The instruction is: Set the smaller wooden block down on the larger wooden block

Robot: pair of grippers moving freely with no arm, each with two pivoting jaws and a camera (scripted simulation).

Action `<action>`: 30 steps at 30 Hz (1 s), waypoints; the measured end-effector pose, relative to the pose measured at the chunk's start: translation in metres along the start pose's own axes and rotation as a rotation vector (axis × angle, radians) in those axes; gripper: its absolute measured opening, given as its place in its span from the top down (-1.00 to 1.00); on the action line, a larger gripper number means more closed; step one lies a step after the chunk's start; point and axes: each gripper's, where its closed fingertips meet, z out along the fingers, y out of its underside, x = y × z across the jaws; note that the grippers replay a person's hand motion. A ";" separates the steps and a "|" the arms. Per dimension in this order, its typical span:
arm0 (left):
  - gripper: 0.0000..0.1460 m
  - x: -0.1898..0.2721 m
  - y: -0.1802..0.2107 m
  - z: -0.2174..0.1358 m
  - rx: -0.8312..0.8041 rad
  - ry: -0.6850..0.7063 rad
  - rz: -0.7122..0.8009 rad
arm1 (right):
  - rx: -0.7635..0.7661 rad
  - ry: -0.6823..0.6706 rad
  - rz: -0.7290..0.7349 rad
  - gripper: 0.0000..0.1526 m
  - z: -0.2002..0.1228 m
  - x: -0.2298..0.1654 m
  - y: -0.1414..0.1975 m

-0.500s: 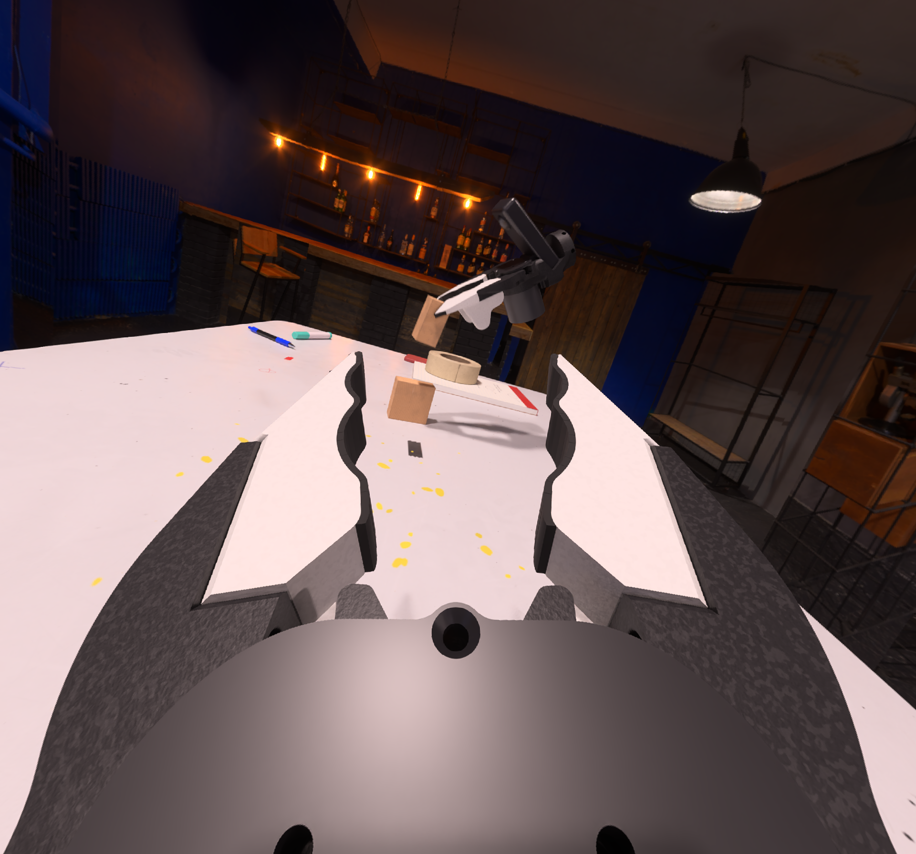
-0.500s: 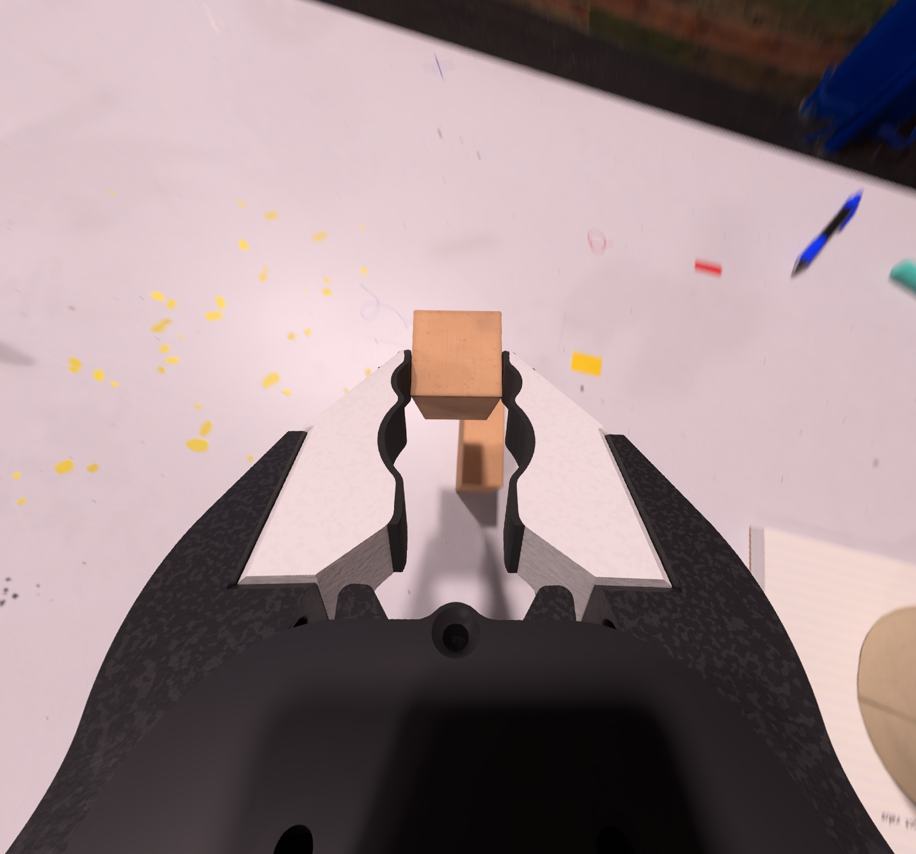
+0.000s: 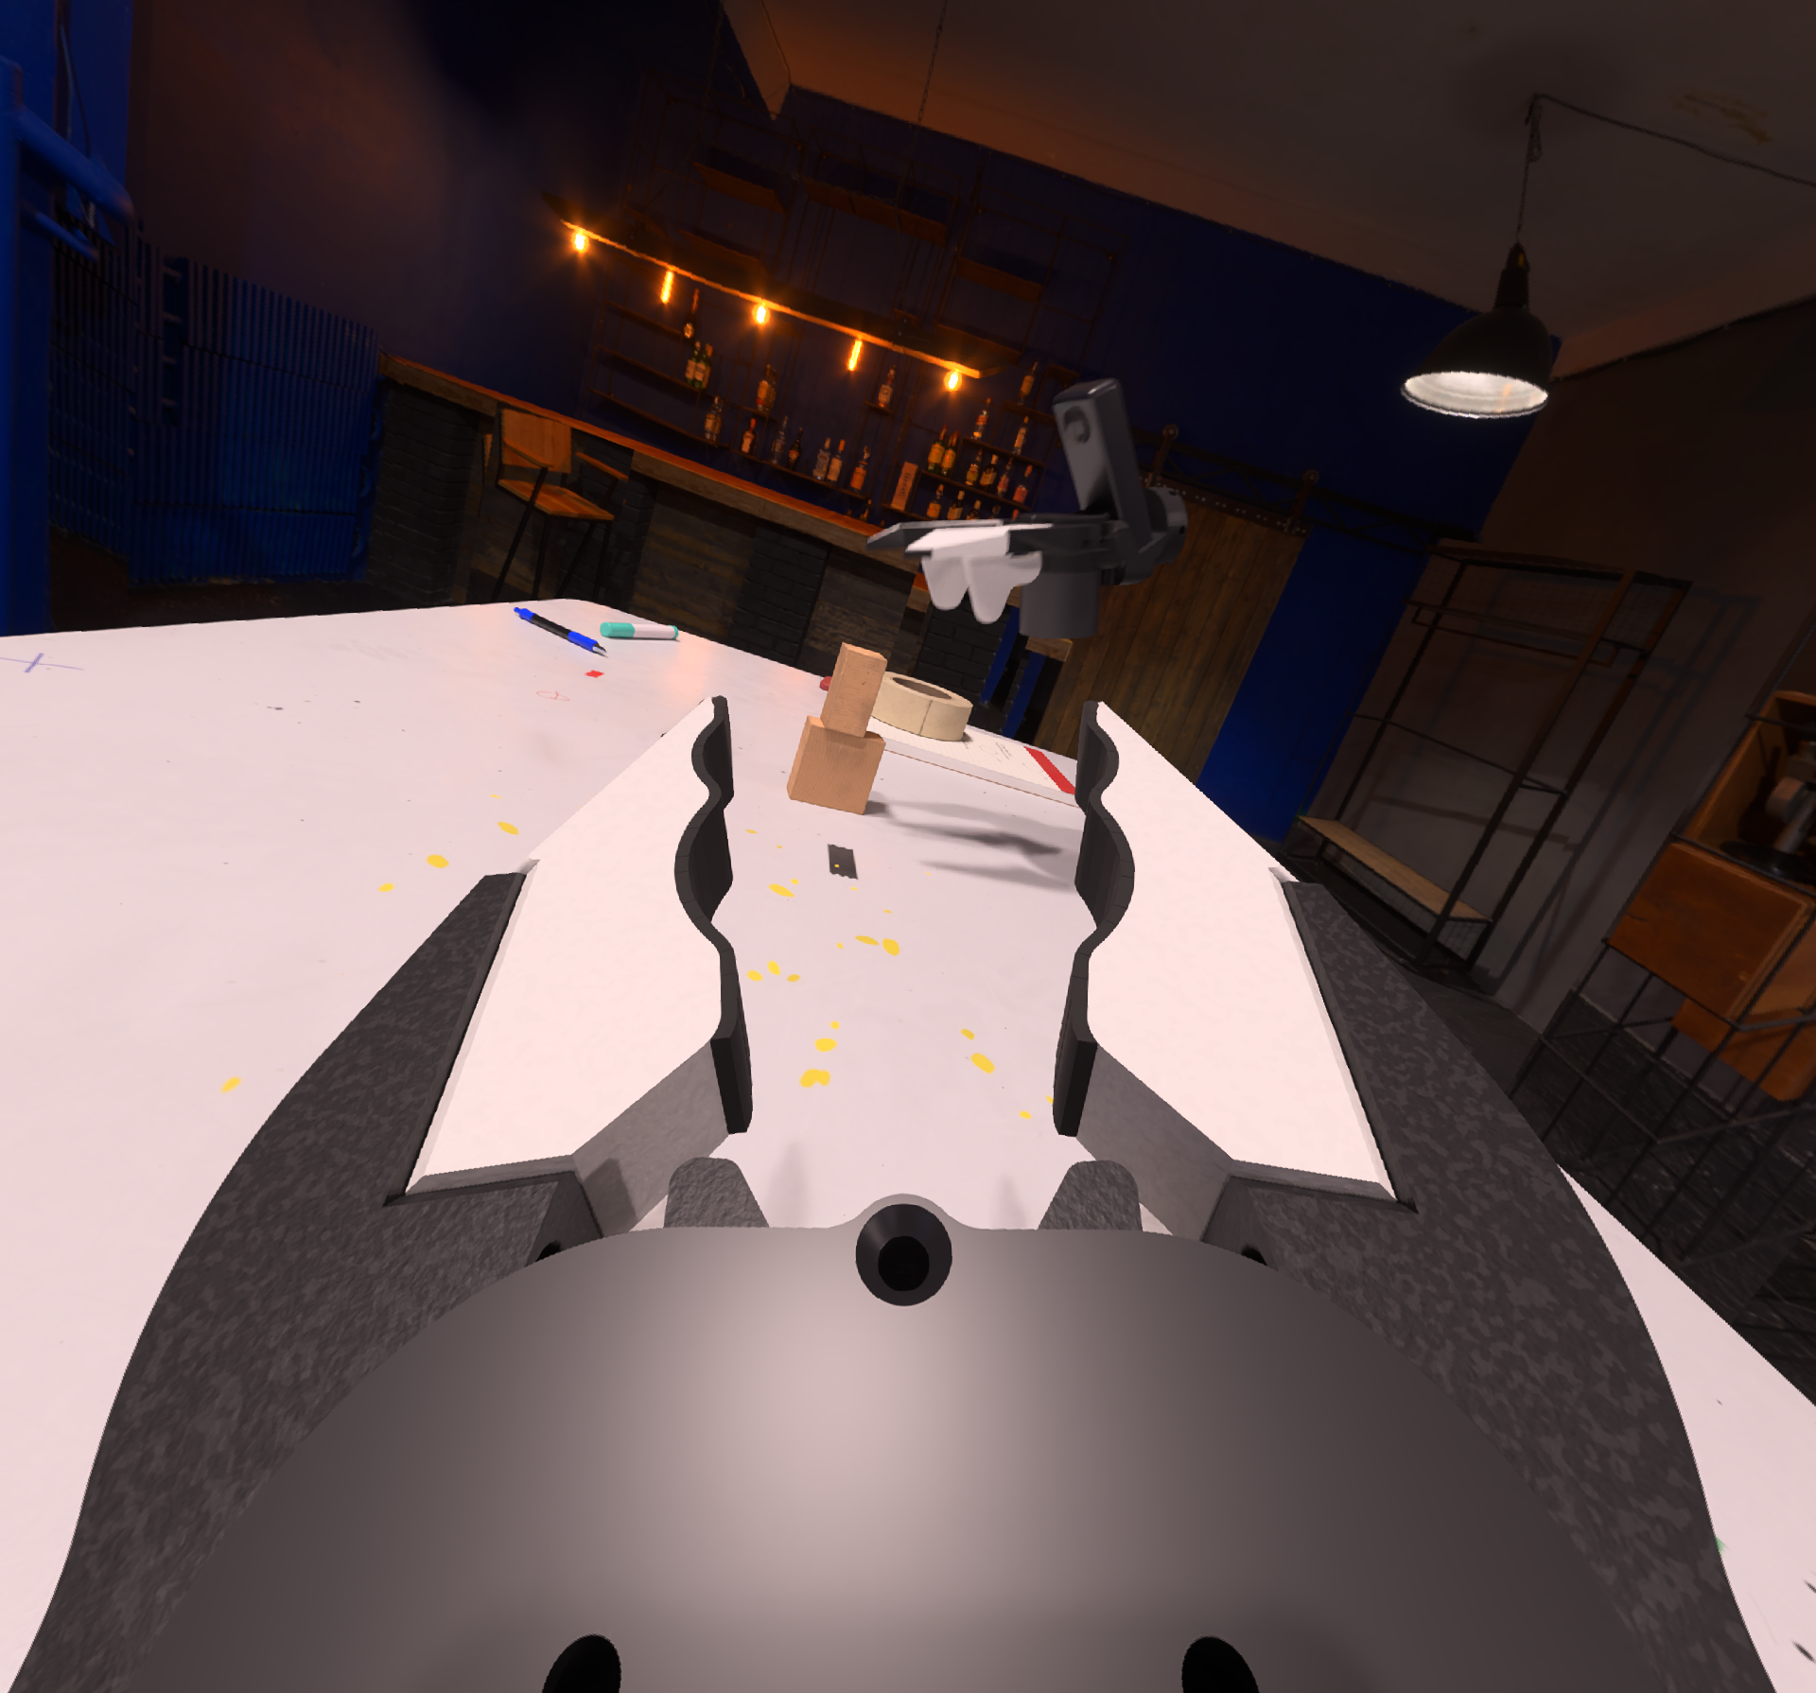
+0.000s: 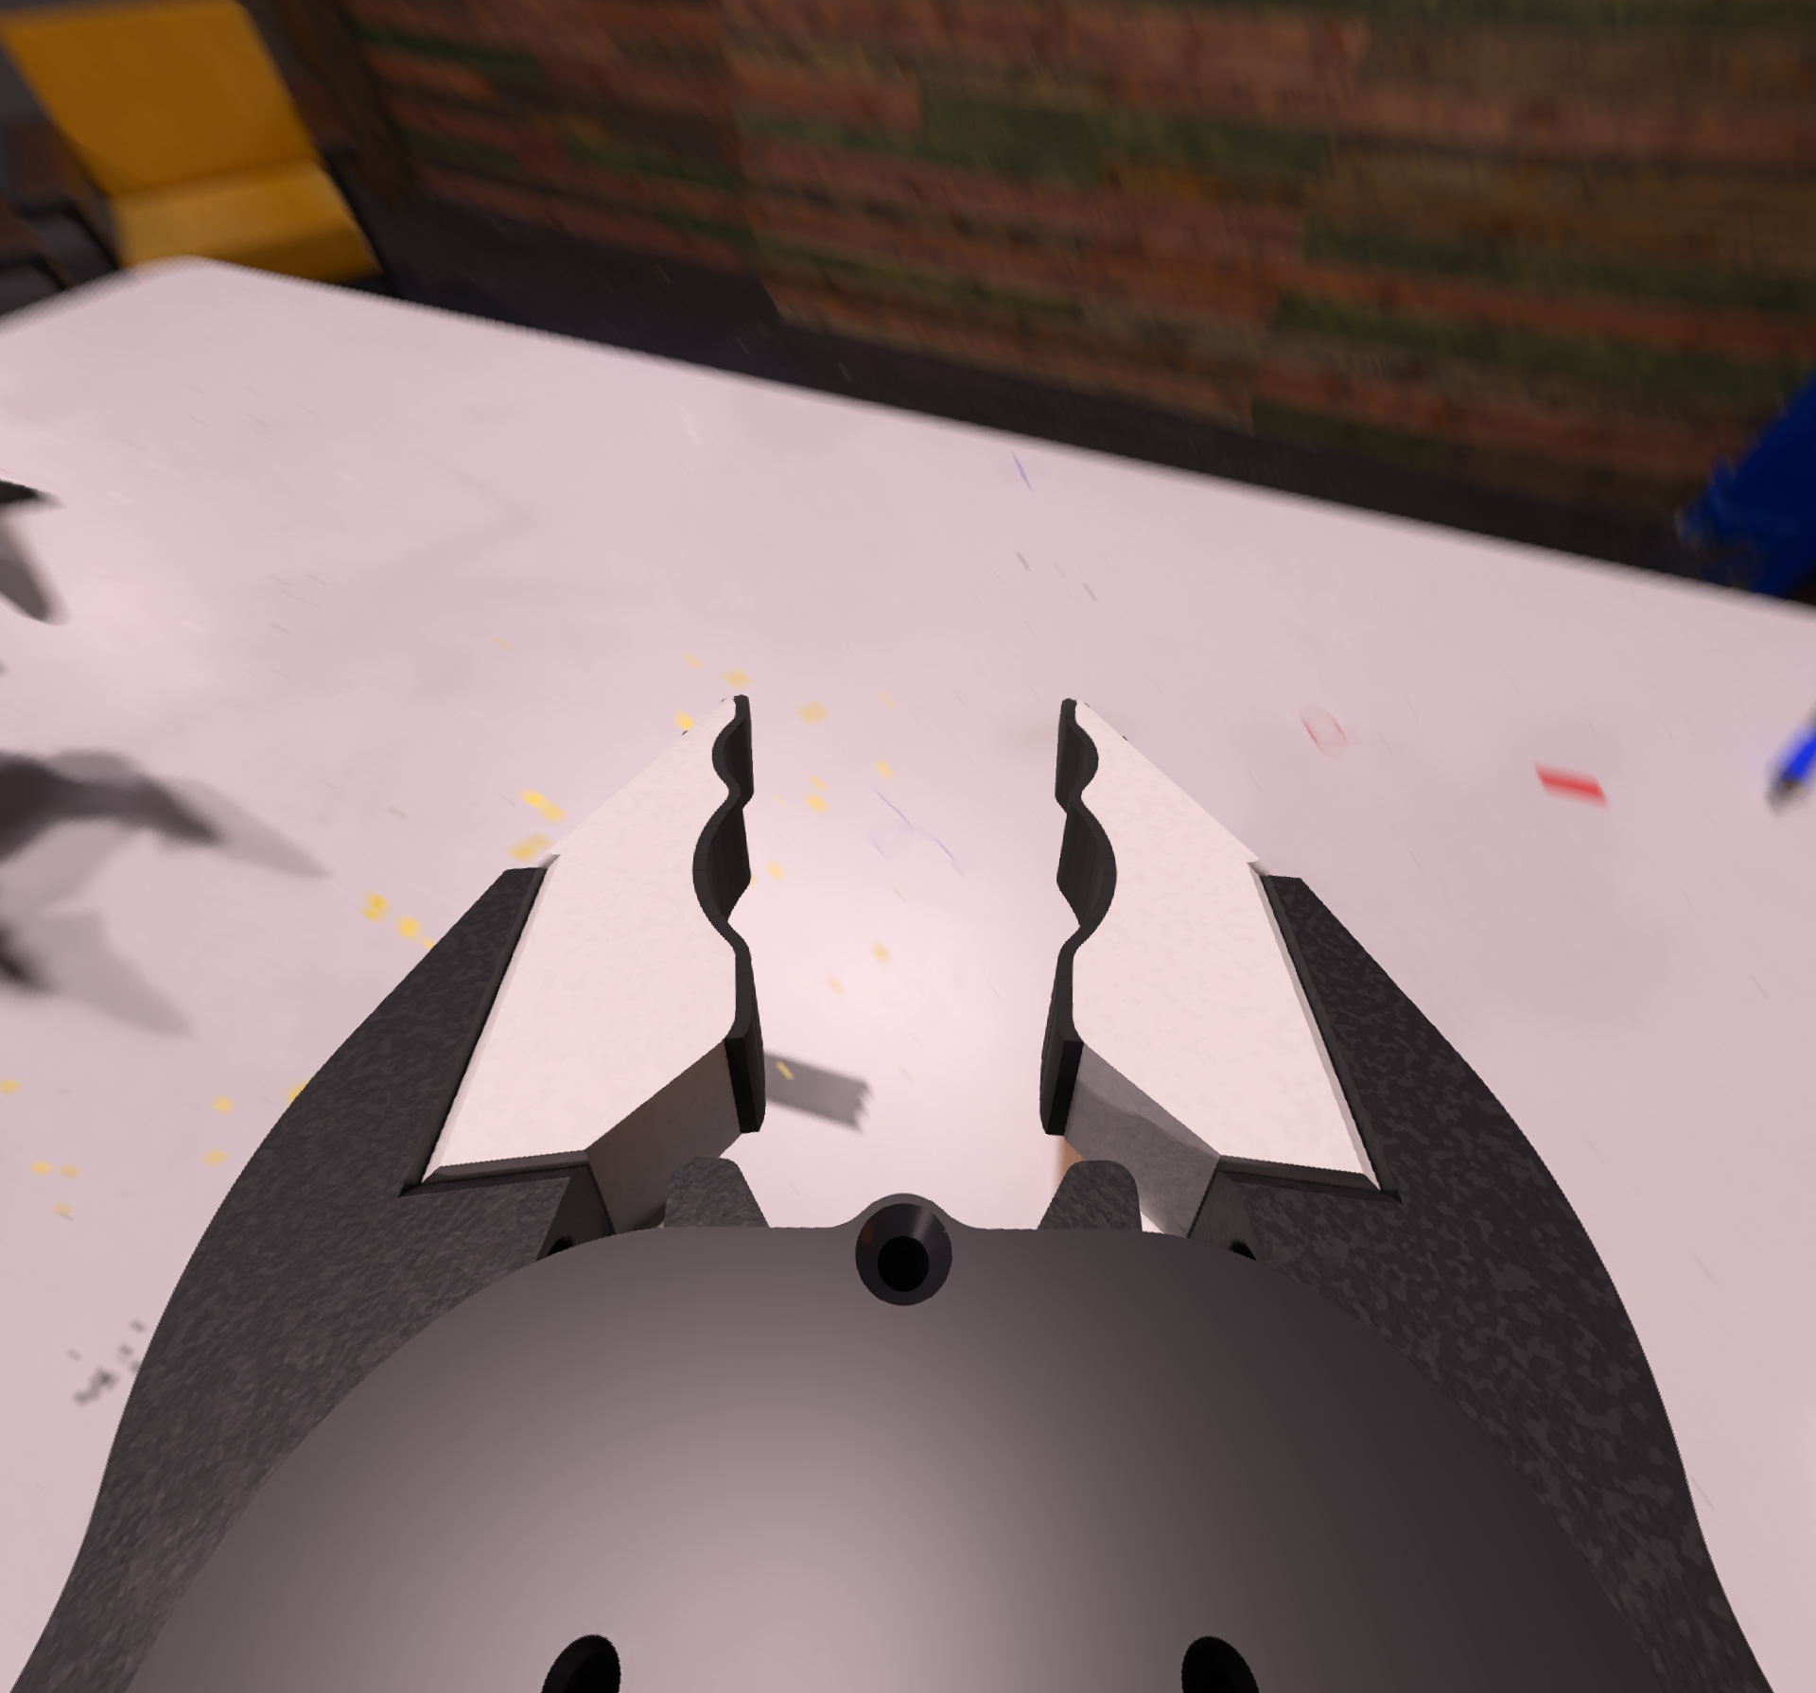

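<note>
- From my left wrist view, on the far left of the white table (image 3: 246, 811) lie a blue pen (image 3: 558, 630) and, just beside it, a teal-and-white marker (image 3: 639, 631).
- My left gripper (image 3: 902, 742) hovers low over the table with its jaws wide apart, and it holds nothing.
- Ahead of it, the smaller light wooden block (image 3: 853, 689) rests tilted on the top of the larger light wooden block (image 3: 835, 766), which stands on the table.
- Just right of the blocks, a beige roll of tape (image 3: 922, 705) lies on a white sheet with a red stripe (image 3: 993, 761).
- My right gripper (image 3: 968, 577) hangs in the air, above and to the right of the blocks, apart from them.
- In the right wrist view, my right gripper (image 4: 902, 742) has its jaws spread and only the table shows between them.
</note>
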 end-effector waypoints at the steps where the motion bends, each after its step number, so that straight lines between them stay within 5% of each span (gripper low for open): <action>1: 0.03 0.000 0.001 0.000 -0.004 0.001 -0.001 | 0.059 -0.034 -0.019 0.16 0.000 -0.019 -0.014; 5: 0.03 -0.002 0.005 0.002 -0.022 -0.004 0.001 | 0.214 -0.159 -0.102 0.12 0.015 -0.095 -0.039; 11: 0.04 -0.004 0.007 0.001 -0.027 -0.006 -0.008 | 0.232 -0.314 -0.144 0.05 0.066 -0.172 -0.016; 19: 0.04 -0.005 0.011 0.002 -0.048 -0.009 -0.004 | 0.223 -0.403 -0.113 0.06 0.127 -0.196 0.037; 30: 0.07 -0.008 -0.017 -0.022 -0.061 -0.104 0.086 | 0.207 -0.474 -0.171 0.11 0.130 -0.216 0.060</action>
